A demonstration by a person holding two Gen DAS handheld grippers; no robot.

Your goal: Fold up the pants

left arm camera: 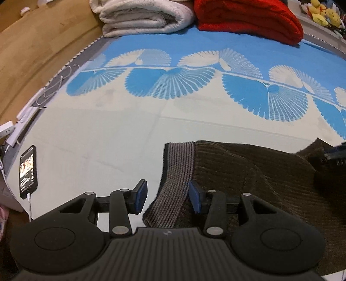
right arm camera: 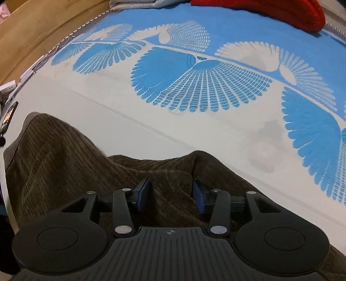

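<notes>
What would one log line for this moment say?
task: fold pants | pants: rumpled on bed | left gripper: jaws open at waistband | right gripper: jaws open over pants

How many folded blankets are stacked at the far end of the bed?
2: a white blanket at the far left and a red blanket to its right, side by side on the blue sheet. More may lie beyond the frame.

No readable text, phone [left arm camera: 28, 170] screen too blurred to read
</notes>
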